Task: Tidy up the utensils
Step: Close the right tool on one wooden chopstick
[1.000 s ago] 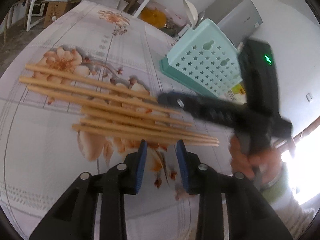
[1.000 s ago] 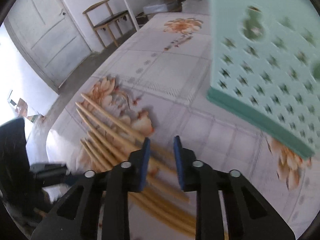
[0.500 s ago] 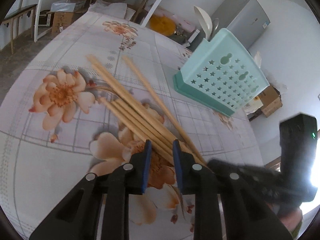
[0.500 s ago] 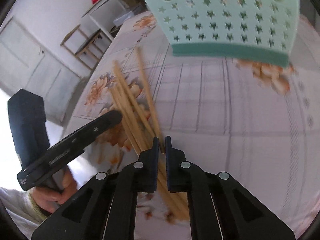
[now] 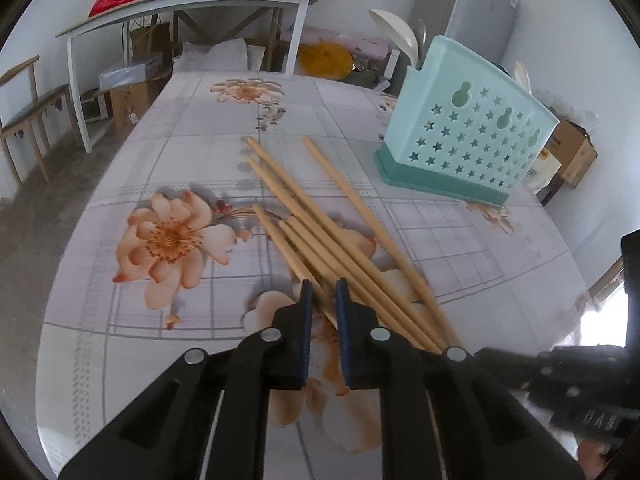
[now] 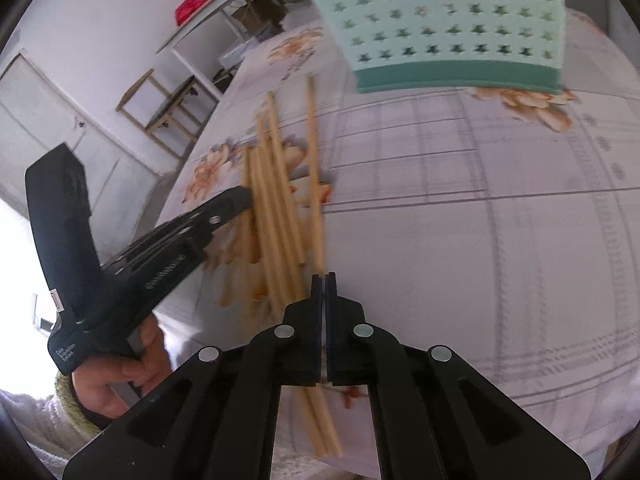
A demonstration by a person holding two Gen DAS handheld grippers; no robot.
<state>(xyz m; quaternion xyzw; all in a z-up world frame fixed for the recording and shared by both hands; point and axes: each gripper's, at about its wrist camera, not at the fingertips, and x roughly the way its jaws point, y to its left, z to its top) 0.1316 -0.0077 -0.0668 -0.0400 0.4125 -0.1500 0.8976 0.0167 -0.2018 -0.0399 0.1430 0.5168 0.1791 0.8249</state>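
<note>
Several wooden chopsticks lie in a loose bundle on the floral tablecloth, also seen in the right wrist view. A mint-green perforated utensil holder stands beyond them at the right, and fills the top of the right wrist view. My left gripper is narrowly open, its fingers on either side of one chopstick's near part. My right gripper is shut on the near end of one chopstick, the rightmost of the bundle. The left gripper's body shows at the left of the right wrist view.
A white ladle and other utensils stand in the holder. The table's edge curves at the left. Beyond it stand a white trestle table, a wooden chair, cardboard boxes and a grey fridge.
The right gripper has closed fully onto one chopstick. The left gripper has moved in over the bundle's near part and narrowed its gap around a chopstick.
</note>
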